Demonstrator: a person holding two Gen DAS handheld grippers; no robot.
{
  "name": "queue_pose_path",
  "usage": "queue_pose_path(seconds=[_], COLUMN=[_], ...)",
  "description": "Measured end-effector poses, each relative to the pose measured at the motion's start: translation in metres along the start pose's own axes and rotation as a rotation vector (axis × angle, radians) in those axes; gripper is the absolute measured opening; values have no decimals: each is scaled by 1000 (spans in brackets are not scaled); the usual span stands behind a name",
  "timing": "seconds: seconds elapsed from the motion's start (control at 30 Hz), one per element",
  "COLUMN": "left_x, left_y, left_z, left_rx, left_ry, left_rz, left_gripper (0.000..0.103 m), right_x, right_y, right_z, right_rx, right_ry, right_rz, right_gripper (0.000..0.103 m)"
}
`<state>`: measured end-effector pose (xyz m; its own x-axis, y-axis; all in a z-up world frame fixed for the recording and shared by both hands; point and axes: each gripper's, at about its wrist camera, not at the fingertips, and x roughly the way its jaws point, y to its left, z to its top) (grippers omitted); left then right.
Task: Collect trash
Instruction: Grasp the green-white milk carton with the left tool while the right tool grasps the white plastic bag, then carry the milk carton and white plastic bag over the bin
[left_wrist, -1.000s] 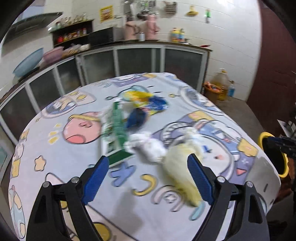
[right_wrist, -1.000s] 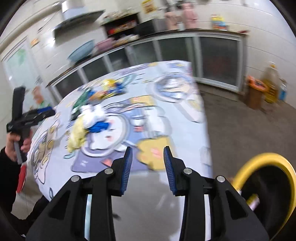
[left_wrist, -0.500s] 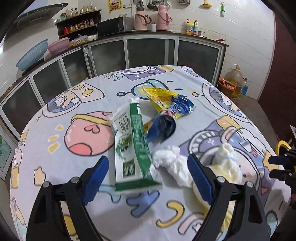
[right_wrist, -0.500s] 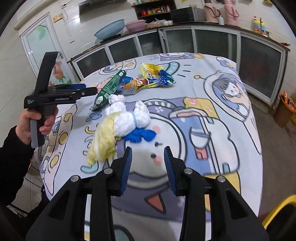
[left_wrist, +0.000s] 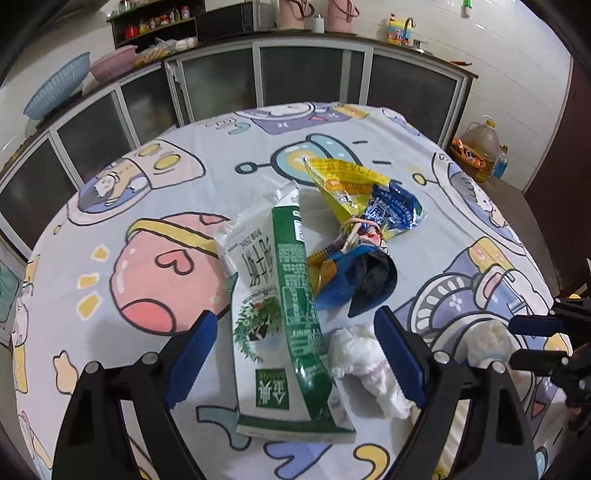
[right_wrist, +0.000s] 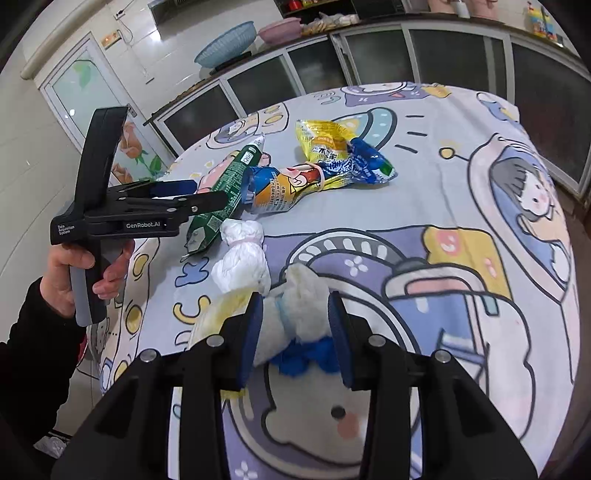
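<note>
Your right gripper (right_wrist: 295, 338), jaws just widening, straddles the crumpled white-and-yellow tissue wad (right_wrist: 301, 306) at lower centre without clearly pinching it. Your left gripper (left_wrist: 295, 354) hangs spread over the flattened green-and-white carton (left_wrist: 280, 306), centre frame.
</note>
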<state>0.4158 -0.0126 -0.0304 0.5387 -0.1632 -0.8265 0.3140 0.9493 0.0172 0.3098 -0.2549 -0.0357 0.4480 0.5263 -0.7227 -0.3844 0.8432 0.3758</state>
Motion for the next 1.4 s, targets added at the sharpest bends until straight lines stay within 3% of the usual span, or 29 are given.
queue_pose_path(seconds=[0.1,0.4,0.43,0.57,0.77,0.87,1.4], left_x=[9,39,42,54,57,53,-57], left_y=[1,36,40,51,62,63,71], left_z=[1,4,4,-2,-4,-7,-46], left_rx=[7,-122,-146,-173,-223,-218,-213], left_ry=[26,92,94,133,128,119,-45], left_rz=[46,11,-6,-15,-42,-40,-52], left_gripper=[83,83,81,56,52,51,51], right_x=[6,29,32,39,40,36,-38], right_y=[-2,-11,-12,-10,-1,8,35], right_z=[2,10,11,12,12,10,5], right_rx=[5,31,36,41,25,-3,2], right_ry=[9,54,61,86,95,83,-42], right_rz=[0,16,24,33,25,23,92], right_gripper=[42,41,41,40,22,18,17])
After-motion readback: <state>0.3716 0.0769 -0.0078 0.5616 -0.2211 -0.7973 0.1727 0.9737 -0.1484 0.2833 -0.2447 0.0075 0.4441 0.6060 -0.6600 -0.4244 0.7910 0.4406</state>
